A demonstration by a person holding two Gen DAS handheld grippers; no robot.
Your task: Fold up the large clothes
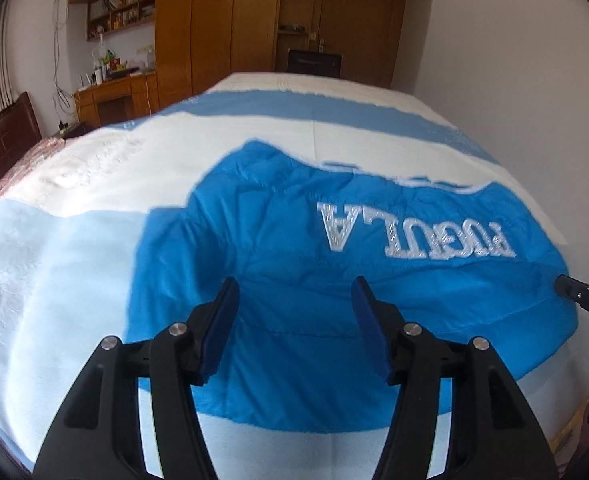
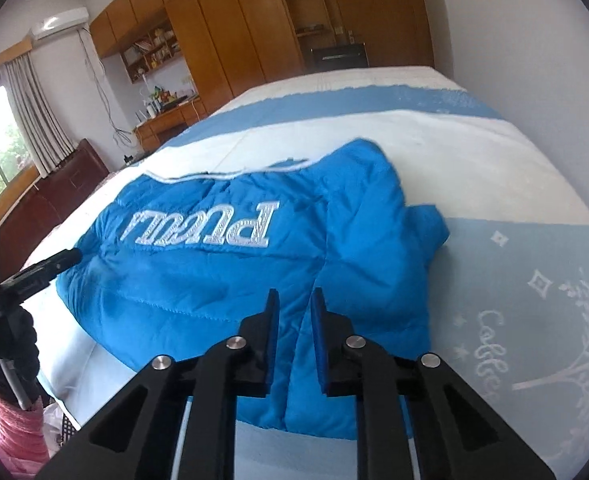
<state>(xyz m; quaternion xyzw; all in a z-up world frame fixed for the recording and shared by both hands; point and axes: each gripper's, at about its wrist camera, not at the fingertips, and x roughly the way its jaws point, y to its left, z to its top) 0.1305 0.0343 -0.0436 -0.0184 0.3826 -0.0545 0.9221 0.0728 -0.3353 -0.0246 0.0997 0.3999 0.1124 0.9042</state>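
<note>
Hovering wide open at lower centre, left gripper (image 1: 294, 292) above blue padded jacket (image 1: 334, 280), gripping nothing. Narrowed to a slim gap, right gripper (image 2: 294, 300) over the jacket's folded sleeve (image 2: 374, 240), pinching nothing visibly. Spread mid-frame on blue-and-white bedspread (image 1: 54, 260); wooden wardrobe (image 1: 222, 20) behind.

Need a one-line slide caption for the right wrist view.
Right gripper, jaws narrowly apart and empty, above a blue puffer jacket lying on the bed.
</note>
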